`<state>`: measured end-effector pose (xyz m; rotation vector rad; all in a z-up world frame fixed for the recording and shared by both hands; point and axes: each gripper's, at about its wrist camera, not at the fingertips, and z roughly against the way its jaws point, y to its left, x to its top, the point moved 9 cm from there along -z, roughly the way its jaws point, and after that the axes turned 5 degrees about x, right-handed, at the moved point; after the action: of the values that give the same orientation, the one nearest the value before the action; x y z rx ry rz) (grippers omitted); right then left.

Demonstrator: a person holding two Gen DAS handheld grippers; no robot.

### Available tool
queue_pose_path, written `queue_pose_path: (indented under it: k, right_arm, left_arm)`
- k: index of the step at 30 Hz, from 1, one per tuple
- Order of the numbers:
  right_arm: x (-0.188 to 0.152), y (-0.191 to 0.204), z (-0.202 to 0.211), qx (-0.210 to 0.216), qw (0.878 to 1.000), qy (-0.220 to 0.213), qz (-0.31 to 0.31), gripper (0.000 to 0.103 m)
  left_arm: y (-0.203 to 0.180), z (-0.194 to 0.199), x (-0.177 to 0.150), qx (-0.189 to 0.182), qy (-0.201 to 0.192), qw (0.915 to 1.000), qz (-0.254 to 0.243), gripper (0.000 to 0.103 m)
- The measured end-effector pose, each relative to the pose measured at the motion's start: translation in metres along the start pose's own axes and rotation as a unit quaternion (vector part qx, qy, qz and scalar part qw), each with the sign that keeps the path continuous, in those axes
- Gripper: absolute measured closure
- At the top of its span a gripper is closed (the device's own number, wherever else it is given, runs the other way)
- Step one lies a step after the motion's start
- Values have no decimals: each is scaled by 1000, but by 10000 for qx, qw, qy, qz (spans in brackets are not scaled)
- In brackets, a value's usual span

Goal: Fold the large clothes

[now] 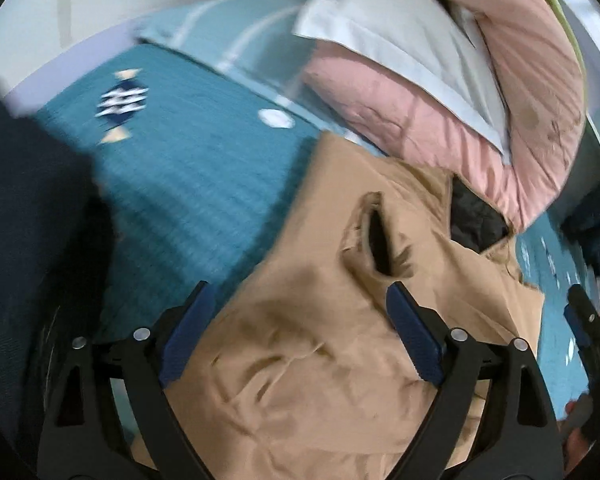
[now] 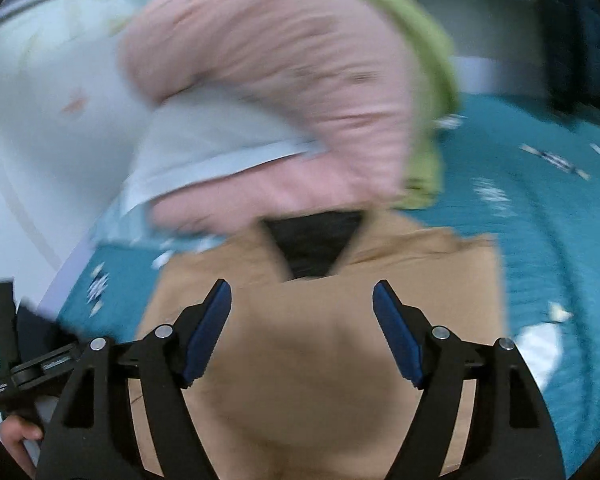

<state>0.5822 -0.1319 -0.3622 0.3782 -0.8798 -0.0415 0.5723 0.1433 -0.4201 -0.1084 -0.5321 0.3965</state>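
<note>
We are holding both grippers, left (image 1: 296, 300) and right (image 2: 302, 300), over the tan garment (image 1: 320, 344). Both sets of fingers are standing wide apart, gripping nothing. The garment is lying on the bed (image 1: 188, 184).

One tan garment (image 1: 320, 340), one teal bedspread (image 1: 188, 184), one pink quilt (image 1: 420, 120), one white pillow (image 1: 388, 36), two grippers (image 1: 296, 300) (image 2: 302, 292)
</note>
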Motion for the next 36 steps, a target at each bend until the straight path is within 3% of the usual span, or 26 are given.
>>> queue_pose_path:
  k: [4, 6, 8, 12, 14, 18, 20, 22, 25, 26, 28, 30, 33, 36]
  right_arm:
    - [15, -85, -4, -324, 9956, 126, -867, 33]
    - [16, -119, -15, -495, 9908, 422, -1188, 33]
    - [19, -142, -23, -257, 9870, 527, -1497, 33]
    - [18, -162, -61, -23, 9792, 927, -1803, 33]
    - [17, -169, -76, 21, 9763, 1051, -1891, 33]
    - [12, -176, -99, 394, 9691, 1256, -2087, 33]
    - [8, -179, -108, 304, 9687, 1459, -1985, 33]
    - [3, -181, -115, 305, 9682, 1592, -1908, 41]
    - [-1, -180, -118, 541, 9647, 1605, -2014, 66]
    - [-1, -177, -117, 584, 9665, 1589, -1928, 78]
    - [0, -174, -114, 564, 9706, 1537, -1765, 86]
    - [3, -167, -106, 560, 9767, 1428, -1504, 89]
    - [11, -156, -90, 644, 9802, 1218, -1422, 90]
    - [21, -142, -67, 706, 9836, 1030, -1303, 90]
  left_arm:
    - [-21, -30, 27, -500, 469, 9976, -15, 15]
    - [-27, -47, 38, -429, 698, 9966, -120, 15]
    - [-34, -66, 51, -320, 792, 9956, -389, 15]
    - [-50, -101, 65, -70, 992, 9902, -981, 15]
    - [-52, -120, 66, -81, 1237, 9876, -962, 15]
    - [-56, -142, 78, -89, 1268, 9885, -820, 15]
    - [-55, -154, 81, -61, 1376, 9877, -743, 15]
    - [-55, -163, 83, -32, 1471, 9865, -718, 13]
    - [-58, -168, 88, 25, 1421, 9868, -772, 12]
    - [-60, -169, 91, 33, 1418, 9867, -793, 13]
    - [-64, -167, 95, -31, 1266, 9881, -876, 40]
    - [-63, -162, 98, 145, 1147, 9881, -1011, 81]
    - [-70, -144, 98, 0, 958, 9882, -1192, 89]
    - [-81, -113, 102, -369, 760, 9894, -1181, 90]
